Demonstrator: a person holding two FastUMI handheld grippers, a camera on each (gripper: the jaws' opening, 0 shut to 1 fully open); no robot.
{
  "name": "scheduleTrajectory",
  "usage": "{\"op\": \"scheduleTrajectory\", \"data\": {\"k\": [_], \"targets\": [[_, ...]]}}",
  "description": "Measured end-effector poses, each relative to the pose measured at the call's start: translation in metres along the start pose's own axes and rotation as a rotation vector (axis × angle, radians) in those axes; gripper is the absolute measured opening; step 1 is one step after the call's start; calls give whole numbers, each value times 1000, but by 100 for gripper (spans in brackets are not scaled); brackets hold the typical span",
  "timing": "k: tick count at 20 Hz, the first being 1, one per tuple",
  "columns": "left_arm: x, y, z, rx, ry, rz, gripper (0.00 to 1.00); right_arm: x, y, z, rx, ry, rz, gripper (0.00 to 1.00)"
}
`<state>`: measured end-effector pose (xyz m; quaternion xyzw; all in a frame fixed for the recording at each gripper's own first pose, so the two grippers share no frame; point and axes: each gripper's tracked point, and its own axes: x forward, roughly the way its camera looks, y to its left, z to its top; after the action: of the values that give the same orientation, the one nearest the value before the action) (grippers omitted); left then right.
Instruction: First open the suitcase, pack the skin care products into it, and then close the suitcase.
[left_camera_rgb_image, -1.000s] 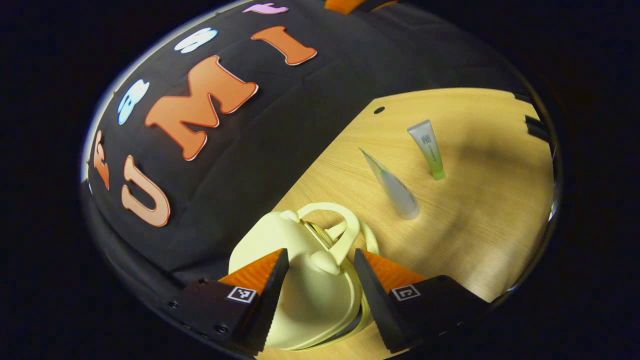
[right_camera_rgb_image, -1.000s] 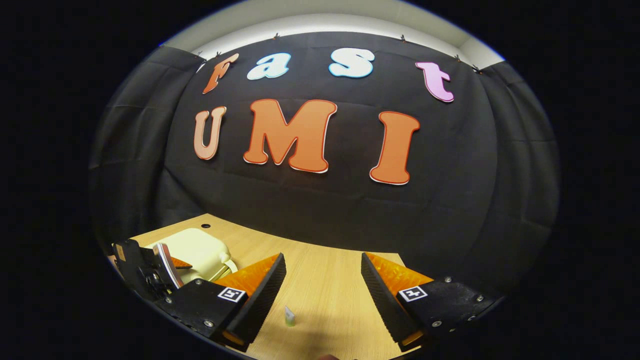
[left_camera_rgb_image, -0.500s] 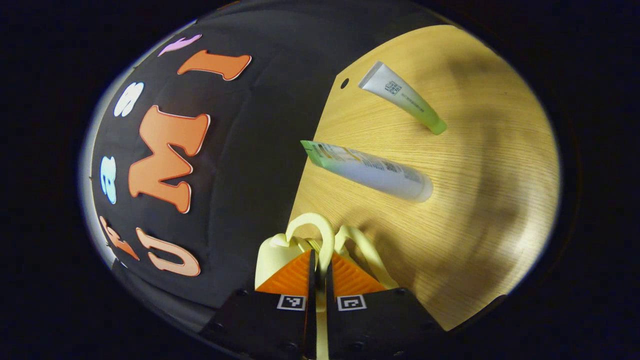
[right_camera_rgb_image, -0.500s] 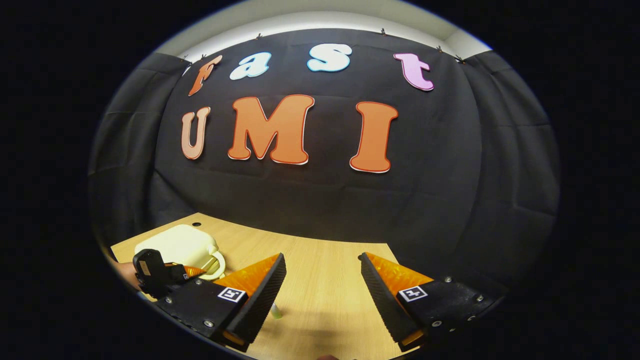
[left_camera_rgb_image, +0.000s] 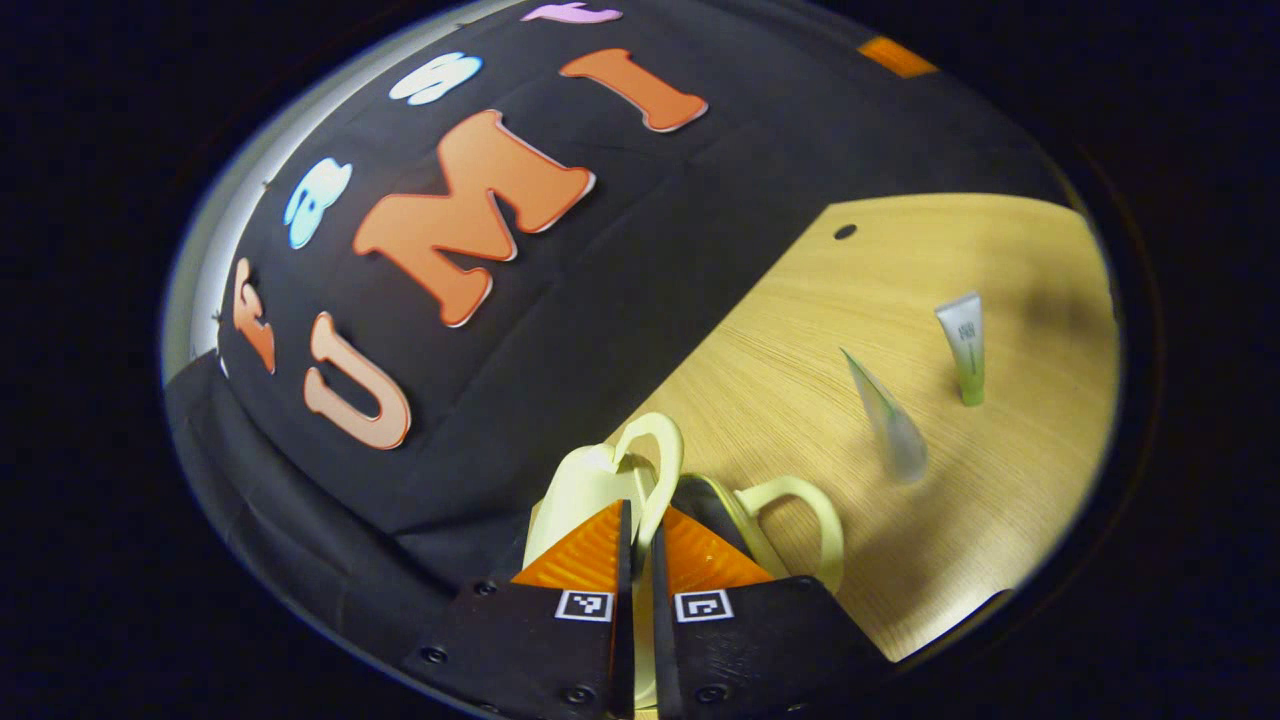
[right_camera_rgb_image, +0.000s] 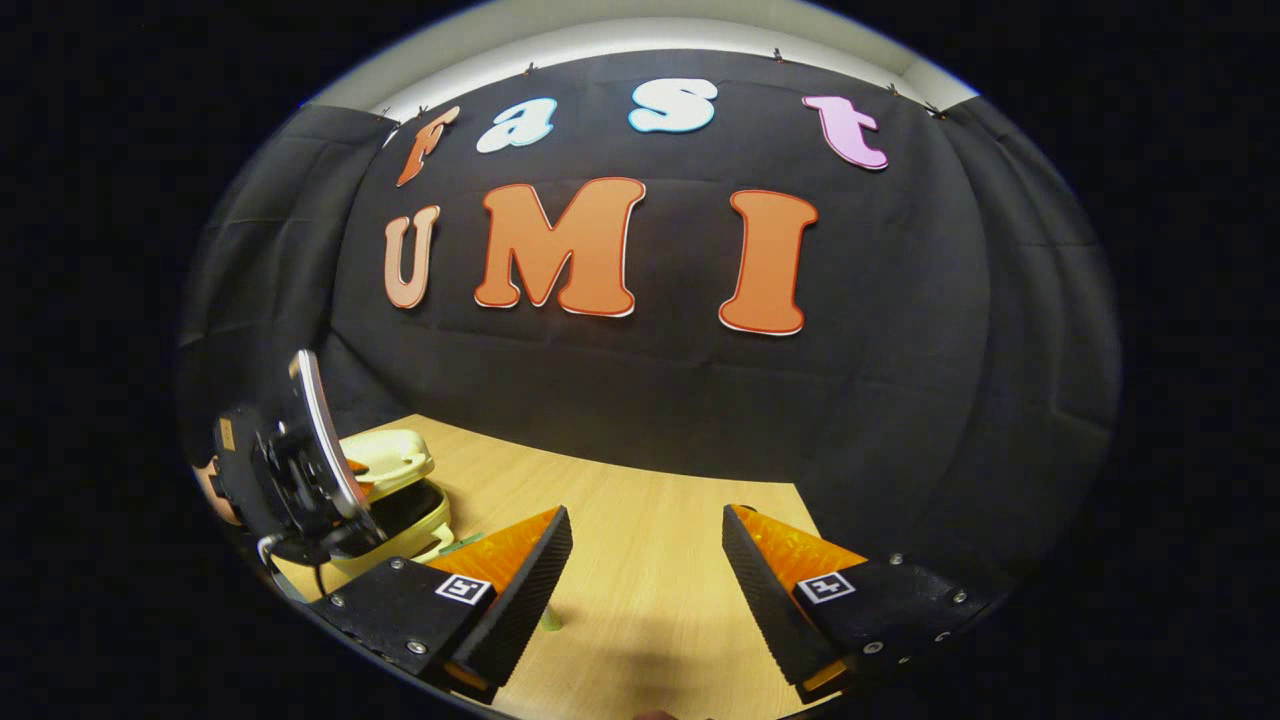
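left gripper (left_camera_rgb_image: 636, 520) went from spread wide over the suitcase (right_camera_rgb_image: 400, 485) to clamped on the upper handle (left_camera_rgb_image: 655, 450), then rose; lid (right_camera_rgb_image: 395, 455) now lifted, dark gap showing between the halves where it sat flat before. second handle (left_camera_rgb_image: 800, 510) now hangs apart from the gripped one. right gripper (right_camera_rgb_image: 640, 545) barely shifted

Left claw (left_camera_rgb_image: 640, 535) pinches the suitcase (left_camera_rgb_image: 585, 490) lid's handle (left_camera_rgb_image: 655, 460).

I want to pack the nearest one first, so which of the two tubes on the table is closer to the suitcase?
The frosted whitish tube; the tube with the green cap end lies farther across the table from the suitcase.
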<state>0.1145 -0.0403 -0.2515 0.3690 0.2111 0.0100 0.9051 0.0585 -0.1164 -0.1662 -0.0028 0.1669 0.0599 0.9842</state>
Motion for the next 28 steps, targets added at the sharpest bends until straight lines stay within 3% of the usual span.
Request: {"op": "scheduleTrajectory", "data": {"k": [6, 11, 17, 22, 28], "targets": [[-21, 98, -4, -245, -21, 130, 8, 8, 46, 10, -41, -5, 82, 95], [-33, 196, -57, -459, -11, 221, 8, 18, 112, 19, -50, 12, 143, 96], [-22, 269, -125, -478, 0, 271, 8, 25, 180, 26, -36, 37, 164, 95], [5, 310, -195, -537, 25, 287, 8, 36, 203, 21, -49, 82, 119, 95], [44, 332, -308, -542, 161, 275, 8, 45, 224, 14, -32, 131, 50, 95]]}}
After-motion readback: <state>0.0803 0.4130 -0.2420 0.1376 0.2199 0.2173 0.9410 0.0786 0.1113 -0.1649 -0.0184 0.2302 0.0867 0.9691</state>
